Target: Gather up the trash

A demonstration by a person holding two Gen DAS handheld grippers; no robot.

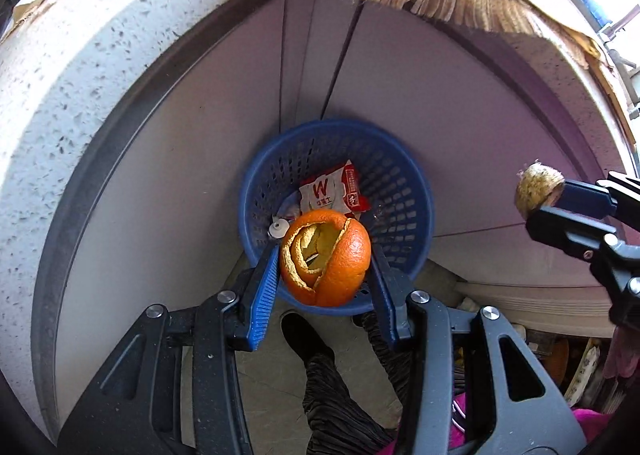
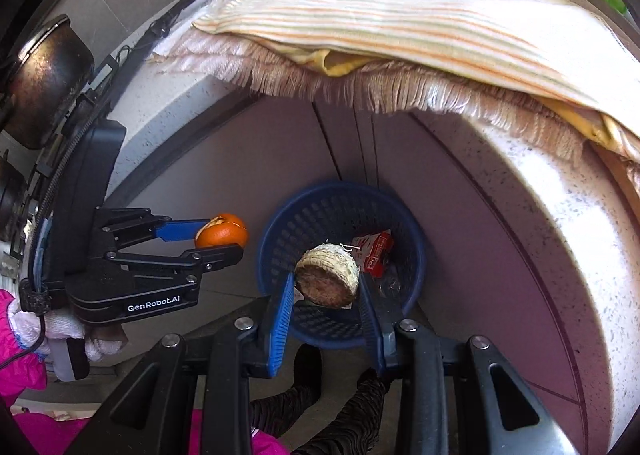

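Note:
My left gripper [image 1: 326,255] is shut on an orange peel [image 1: 326,257] and holds it above the near rim of a blue perforated basket [image 1: 404,191] on the floor. My right gripper [image 2: 326,281] is shut on a brownish round husk-like piece of trash [image 2: 328,275] above the same basket [image 2: 316,215]. The basket holds a red and white wrapper [image 1: 332,191], also seen in the right wrist view [image 2: 374,251]. Each gripper shows in the other's view: the right gripper [image 1: 548,197] at the right edge, the left gripper [image 2: 224,233] at the left.
The basket stands against grey cabinet doors [image 1: 200,159] under a speckled white counter edge [image 1: 80,67]. Striped and fringed cloths [image 2: 400,27] hang over the counter. A dark pot [image 2: 44,75] sits at the left. The person's dark shoes [image 1: 304,339] are below.

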